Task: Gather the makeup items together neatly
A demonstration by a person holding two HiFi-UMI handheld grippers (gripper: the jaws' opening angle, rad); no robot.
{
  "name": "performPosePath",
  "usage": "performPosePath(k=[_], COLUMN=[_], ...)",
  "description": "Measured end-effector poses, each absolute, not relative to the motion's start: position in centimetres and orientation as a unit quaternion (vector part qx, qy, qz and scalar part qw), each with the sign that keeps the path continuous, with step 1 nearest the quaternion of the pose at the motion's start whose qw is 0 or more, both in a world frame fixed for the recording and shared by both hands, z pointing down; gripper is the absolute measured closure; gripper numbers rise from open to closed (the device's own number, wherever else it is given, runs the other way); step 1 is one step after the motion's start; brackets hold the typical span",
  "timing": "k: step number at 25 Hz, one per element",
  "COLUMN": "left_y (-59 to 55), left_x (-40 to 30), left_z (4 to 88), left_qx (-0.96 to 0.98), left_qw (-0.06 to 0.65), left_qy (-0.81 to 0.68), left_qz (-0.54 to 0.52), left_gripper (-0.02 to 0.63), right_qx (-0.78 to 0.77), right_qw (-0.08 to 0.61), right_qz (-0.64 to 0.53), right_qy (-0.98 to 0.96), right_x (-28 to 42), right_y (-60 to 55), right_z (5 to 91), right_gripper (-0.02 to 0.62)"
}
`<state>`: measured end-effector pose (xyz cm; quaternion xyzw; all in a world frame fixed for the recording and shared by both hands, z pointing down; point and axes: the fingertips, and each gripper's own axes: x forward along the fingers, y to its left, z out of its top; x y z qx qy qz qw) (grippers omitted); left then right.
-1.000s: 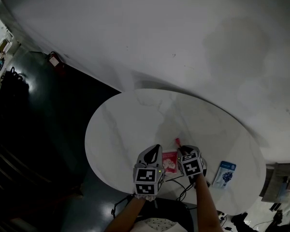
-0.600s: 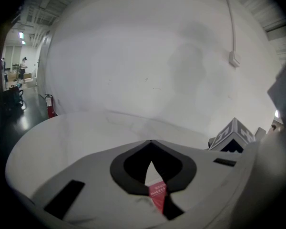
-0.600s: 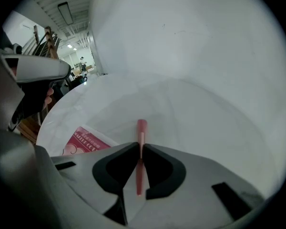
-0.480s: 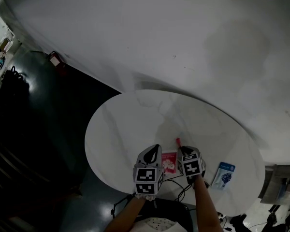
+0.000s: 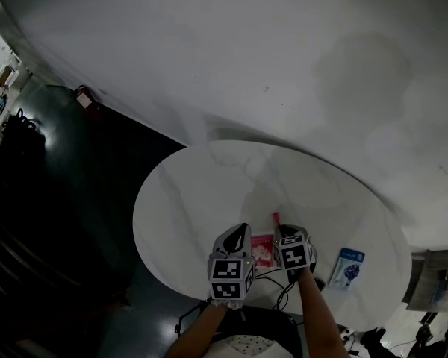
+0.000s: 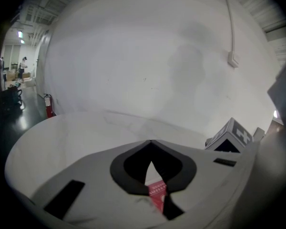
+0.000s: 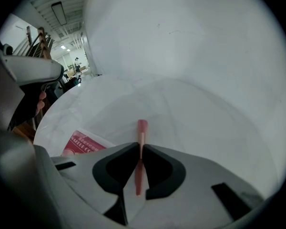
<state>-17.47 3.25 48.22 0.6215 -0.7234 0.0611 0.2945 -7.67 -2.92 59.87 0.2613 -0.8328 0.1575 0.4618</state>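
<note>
My R gripper (image 7: 140,145) pts steeply down. Its jaws have just been closing and now pinch the pink makeup stick (image 7: 141,127): shaft runs between the pads, tip end pokes out past them over the round white table (image 5: 187,200). Can't tell if the stick's lifted or resting on the top. My L gripper (image 6: 150,141) sits just beside it near the table's front edge w/ jaws together at the tips, nothing pinched there. Red packet (image 5: 262,250) lies flat on the table btwn the 2 grippers, also seen thru the gap under the L jaws. Blue packet (image 5: 348,267) lies further R, apart from the red one, near the table edge.
</note>
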Motion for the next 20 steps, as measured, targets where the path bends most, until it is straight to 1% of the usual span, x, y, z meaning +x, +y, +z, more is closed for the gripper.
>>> performPosePath(k=[5,16,20], left_y=[3.4,4.0,4.2], left_x=[-17.8,-18.3,-18.7], left_z=[48.2,48.3,48.4], left_qx=[0.619,0.616,0.613], left_qw=[0.296,0.299,0.3], left_qy=[-0.725,-0.727,-0.729], left_qz=[0.06,0.058,0.056], left_gripper=[0.575,0.575,0.575], right_qx=[0.284,0.307,0.319], right_qw=[0.455,0.44,0.42], right_qz=[0.202,0.194,0.206], right_qy=[-0.819,-0.821,-0.824], right_x=[-7.0,-8.3,-8.9], right_y=[-2.7,-2.9,-3.4], right_z=[59.6,57.7,56.2], right_gripper=[0.529,0.529,0.529])
